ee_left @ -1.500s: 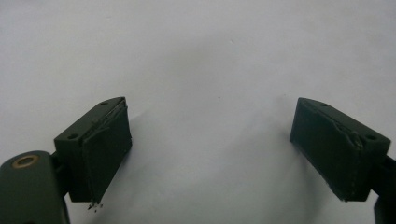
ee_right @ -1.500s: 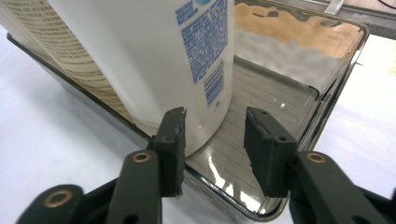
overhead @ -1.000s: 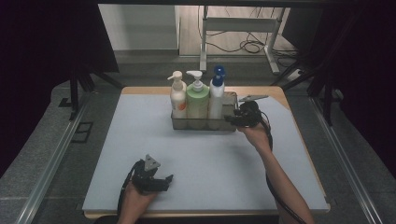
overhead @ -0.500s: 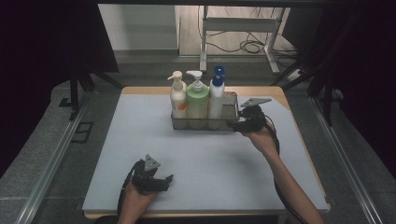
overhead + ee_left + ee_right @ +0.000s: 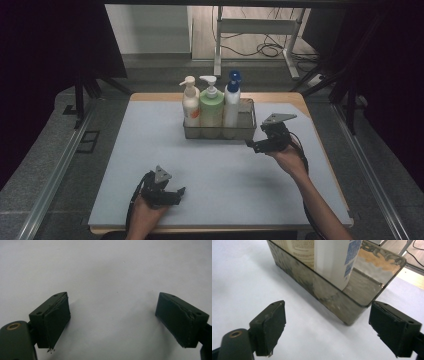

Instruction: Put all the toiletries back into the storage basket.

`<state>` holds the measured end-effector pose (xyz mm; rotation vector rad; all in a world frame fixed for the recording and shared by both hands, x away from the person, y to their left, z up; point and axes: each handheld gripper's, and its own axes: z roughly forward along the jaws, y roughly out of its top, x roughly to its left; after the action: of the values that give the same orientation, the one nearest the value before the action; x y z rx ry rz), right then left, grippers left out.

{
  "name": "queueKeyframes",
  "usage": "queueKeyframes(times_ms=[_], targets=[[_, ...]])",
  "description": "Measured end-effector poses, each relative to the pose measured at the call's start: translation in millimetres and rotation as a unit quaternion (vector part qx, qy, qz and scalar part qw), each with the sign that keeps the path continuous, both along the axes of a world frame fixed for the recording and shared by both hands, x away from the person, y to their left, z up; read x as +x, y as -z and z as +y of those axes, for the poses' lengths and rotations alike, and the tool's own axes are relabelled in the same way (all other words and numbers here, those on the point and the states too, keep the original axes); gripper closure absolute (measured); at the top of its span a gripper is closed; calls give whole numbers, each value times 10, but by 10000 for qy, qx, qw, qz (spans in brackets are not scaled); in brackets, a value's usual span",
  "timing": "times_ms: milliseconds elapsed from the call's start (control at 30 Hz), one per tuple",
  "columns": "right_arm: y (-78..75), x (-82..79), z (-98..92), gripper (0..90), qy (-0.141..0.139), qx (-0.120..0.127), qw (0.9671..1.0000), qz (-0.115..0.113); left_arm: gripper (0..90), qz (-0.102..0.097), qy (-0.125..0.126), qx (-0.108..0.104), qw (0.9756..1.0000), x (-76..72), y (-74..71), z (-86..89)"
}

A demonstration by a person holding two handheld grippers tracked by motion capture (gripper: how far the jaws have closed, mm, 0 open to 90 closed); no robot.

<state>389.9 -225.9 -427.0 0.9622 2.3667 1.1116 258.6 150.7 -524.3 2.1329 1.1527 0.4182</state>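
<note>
Right claw [image 5: 253,145] has backed off the metal caddy [image 5: 219,132] toward the person since the earlier frame, its jaws have just been opening, nothing between them. Left claw [image 5: 179,192] sits parked on the worktop [image 5: 150,150], released wide, empty. Caddy corner is just ahead of the right claw, white bottle [image 5: 231,102] at that end. Risk: a swing back could clip the corner, skidding the caddy or tipping bottles.

A clear rectangular caddy [image 5: 245,131] stands at the far middle of the pale surface [image 5: 150,165], holding three upright pump bottles in a row: a cream one [image 5: 190,102], a green one [image 5: 211,107] and a blue-capped white one [image 5: 232,102].
</note>
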Motion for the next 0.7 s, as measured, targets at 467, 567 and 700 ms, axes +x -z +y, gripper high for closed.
queueKeyframes(times_ms=[467,567,700], targets=[[104,-310,-234,64,-25,-150,9999,-9,122,-5,-4,1,10000,-3,0,-1],[157,-369,-294,42,9,-155,9999,7,122,-6,-4,3,10000,-3,0,-1],[249,-440,-372,18,73,-137,9999,34,122,-7,-6,2,10000,-3,0,-1]])
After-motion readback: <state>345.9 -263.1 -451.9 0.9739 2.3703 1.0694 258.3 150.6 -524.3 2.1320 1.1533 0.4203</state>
